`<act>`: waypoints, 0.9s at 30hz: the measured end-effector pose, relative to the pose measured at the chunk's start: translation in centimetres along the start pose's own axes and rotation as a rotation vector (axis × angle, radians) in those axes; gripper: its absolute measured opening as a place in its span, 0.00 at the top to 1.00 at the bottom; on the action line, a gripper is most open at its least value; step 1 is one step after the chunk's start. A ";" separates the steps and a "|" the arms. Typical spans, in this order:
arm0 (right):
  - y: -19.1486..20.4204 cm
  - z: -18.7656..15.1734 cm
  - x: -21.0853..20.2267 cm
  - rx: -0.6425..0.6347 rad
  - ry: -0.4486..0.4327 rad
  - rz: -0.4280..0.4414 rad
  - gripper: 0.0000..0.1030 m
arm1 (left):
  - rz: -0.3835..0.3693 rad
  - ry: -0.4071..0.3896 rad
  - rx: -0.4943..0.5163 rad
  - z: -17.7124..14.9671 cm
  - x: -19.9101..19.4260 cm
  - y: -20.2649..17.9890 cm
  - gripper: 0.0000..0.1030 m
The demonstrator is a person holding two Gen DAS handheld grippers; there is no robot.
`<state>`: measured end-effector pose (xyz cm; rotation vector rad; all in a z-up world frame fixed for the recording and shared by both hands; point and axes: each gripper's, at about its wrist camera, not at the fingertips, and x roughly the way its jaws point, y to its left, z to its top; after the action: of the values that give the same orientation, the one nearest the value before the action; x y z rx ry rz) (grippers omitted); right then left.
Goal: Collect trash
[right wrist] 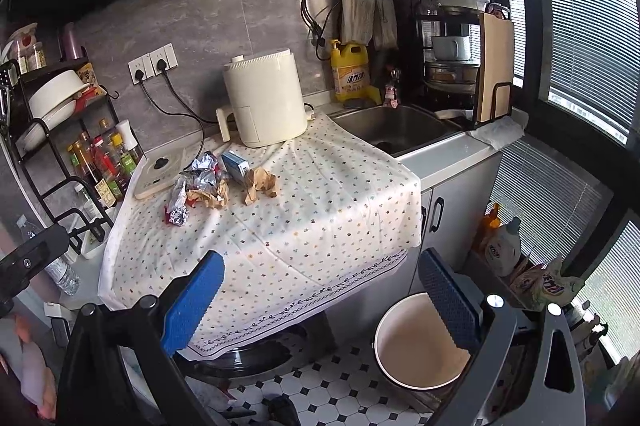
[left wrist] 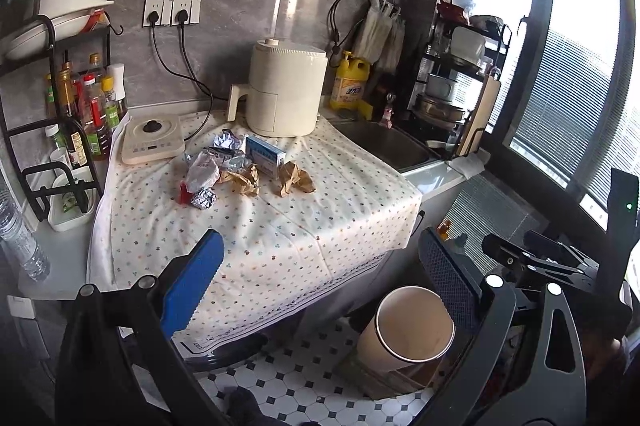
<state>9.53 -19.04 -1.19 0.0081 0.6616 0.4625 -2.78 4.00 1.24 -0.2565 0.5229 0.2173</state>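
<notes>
A pile of trash lies on the dotted tablecloth (left wrist: pixel 280 226): crumpled brown paper (left wrist: pixel 295 179) (right wrist: pixel 261 183), a second brown wad (left wrist: pixel 242 180) (right wrist: pixel 208 199), silver foil wrappers (left wrist: pixel 204 198) (right wrist: pixel 179 215), a plastic wrapper (left wrist: pixel 203 172) and a blue-white box (left wrist: pixel 265 155) (right wrist: pixel 236 165). A beige trash bin (left wrist: pixel 406 330) (right wrist: pixel 420 342) stands open on the floor at lower right. My left gripper (left wrist: pixel 320 286) is open and empty, held in front of the table's near edge. My right gripper (right wrist: pixel 320 294) is open and empty, likewise short of the table, its right finger over the bin.
A cream air fryer (left wrist: pixel 284 92), an induction cooker (left wrist: pixel 151 140), a sauce bottle rack (left wrist: pixel 88 110), a yellow detergent bottle (left wrist: pixel 351 82) and a sink (left wrist: pixel 384 144) ring the cloth. A dish rack (right wrist: pixel 460 38) stands by the window. The floor is tiled.
</notes>
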 end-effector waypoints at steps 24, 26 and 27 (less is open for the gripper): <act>2.2 4.4 12.1 -0.059 0.110 0.012 0.08 | 0.091 0.069 -0.105 2.6 9.7 6.4 0.06; 2.9 5.2 13.9 -0.066 0.118 0.015 0.08 | 0.104 0.078 -0.128 2.8 11.0 7.8 0.06; 3.3 5.6 14.8 -0.066 0.118 0.021 0.08 | 0.110 0.084 -0.138 2.9 11.7 8.5 0.06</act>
<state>21.73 -9.17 -4.93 -0.0758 0.7622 0.5073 6.16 14.54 -3.94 -0.3726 0.6069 0.3518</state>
